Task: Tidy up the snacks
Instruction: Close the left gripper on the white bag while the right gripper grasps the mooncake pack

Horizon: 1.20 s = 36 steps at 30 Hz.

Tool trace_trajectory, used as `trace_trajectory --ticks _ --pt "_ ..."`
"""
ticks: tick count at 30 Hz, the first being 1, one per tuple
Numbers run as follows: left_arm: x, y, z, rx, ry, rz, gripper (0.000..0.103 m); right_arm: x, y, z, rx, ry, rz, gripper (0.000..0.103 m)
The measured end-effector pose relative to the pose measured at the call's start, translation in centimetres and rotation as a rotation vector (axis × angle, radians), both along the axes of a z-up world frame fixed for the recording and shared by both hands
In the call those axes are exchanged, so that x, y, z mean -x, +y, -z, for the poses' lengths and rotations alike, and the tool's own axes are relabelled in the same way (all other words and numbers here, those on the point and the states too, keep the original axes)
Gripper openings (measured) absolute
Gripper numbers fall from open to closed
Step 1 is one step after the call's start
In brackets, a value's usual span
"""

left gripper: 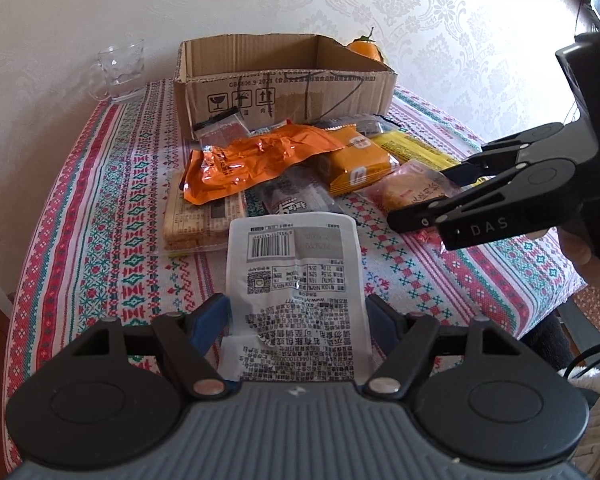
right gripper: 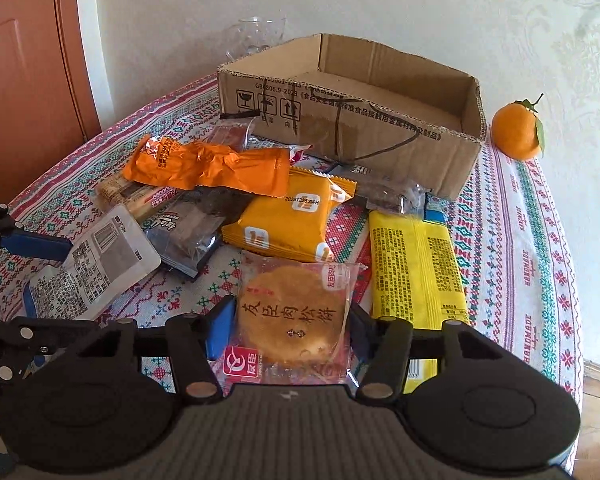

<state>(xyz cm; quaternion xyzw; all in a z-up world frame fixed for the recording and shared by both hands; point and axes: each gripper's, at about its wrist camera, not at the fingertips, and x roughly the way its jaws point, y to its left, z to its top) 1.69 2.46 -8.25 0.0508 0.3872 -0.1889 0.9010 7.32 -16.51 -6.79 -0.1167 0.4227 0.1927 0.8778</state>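
Observation:
My left gripper (left gripper: 296, 312) is shut on a white snack packet (left gripper: 296, 264) with a barcode, its pads pressing both long edges just above the tablecloth. My right gripper (right gripper: 290, 328) is shut on a clear-wrapped round pastry packet (right gripper: 292, 320) at the near side of the snack pile. The pile holds an orange foil wrapper (right gripper: 212, 168), an orange-yellow packet (right gripper: 288, 224), a dark packet (right gripper: 188, 236) and a long yellow packet (right gripper: 416, 268). Behind the pile stands an open cardboard box (right gripper: 340, 128), apparently empty. In the left wrist view the right gripper (left gripper: 424, 196) reaches in from the right.
A mandarin (right gripper: 516, 128) lies to the right of the box, and a glass cup (left gripper: 120, 72) stands to its left by the wall. The patterned tablecloth (left gripper: 100, 208) drops off at the near and right edges. A brown door (right gripper: 28, 60) stands beyond the table's left side.

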Motion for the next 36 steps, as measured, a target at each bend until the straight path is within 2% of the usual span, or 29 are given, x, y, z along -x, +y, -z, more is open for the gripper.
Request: trace_trajectory --ticks 7,20,28,36 --pt "-0.1 0.0 -1.3 0.001 0.020 0.026 0.074 1.0 -0.4 -0.8 0.014 0.005 -0.016 0.062" --pt "-1.6 -0.3 -4.8 0.002 0.035 0.054 0.074 1.0 -2.0 -4.1 -0.013 -0.017 -0.052 0.062" --pt "-4.3 -1.4 -6.8 -0.002 0.014 0.078 0.074 -0.8 -2.6 -5.9 -0.038 -0.041 -0.073 0.062" --pt "-8.8 -2.0 -8.8 0.004 -0.030 0.076 0.074 -3.5 -3.4 -7.6 -0.051 -0.085 -0.070 0.062"
